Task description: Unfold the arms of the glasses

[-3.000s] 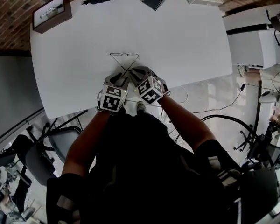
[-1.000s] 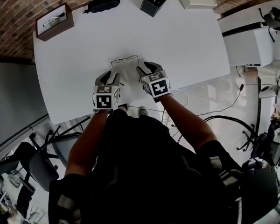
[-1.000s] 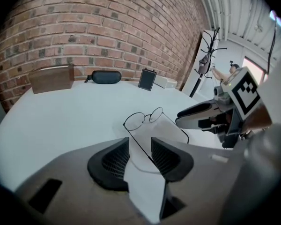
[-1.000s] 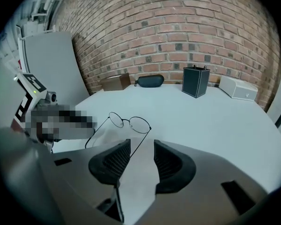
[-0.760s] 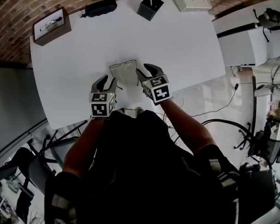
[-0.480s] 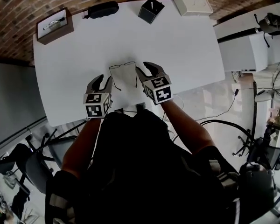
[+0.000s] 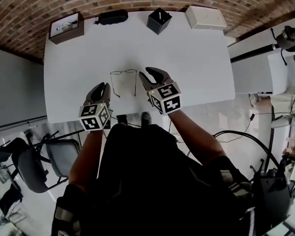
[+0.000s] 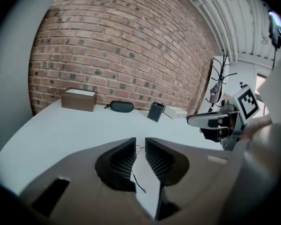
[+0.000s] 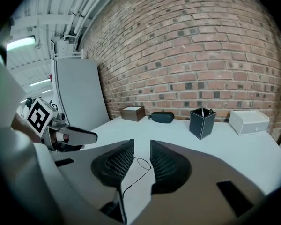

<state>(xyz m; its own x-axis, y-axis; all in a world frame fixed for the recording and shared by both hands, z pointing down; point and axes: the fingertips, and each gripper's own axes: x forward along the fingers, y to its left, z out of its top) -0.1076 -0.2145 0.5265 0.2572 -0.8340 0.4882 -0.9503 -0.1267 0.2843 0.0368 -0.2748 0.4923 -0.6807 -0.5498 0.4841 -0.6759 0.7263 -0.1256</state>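
The thin wire-framed glasses (image 7: 123, 77) lie on the white table (image 7: 196, 63), both arms spread and pointing toward the near edge. My left gripper (image 7: 103, 86) hovers at their near left, and my right gripper (image 7: 148, 74) is just to their right; neither touches them. In the left gripper view the left gripper (image 8: 140, 142) shows a narrow gap, with one arm of the glasses (image 8: 136, 179) on the table below. The right gripper (image 9: 142, 144) frames a lens (image 9: 143, 163) the same way. Both sets of jaws have just been closing, with nothing between them.
Along the far edge stand a brown box (image 7: 66, 26), a black glasses case (image 7: 111, 17), a black pen holder (image 7: 159, 19) and a white box (image 7: 205, 17). A chair (image 7: 37, 163) sits off the table's near left corner.
Both grippers have risen off the table and drawn back toward the near edge. The glasses stay down with their arms spread. Both jaw gaps look narrower.
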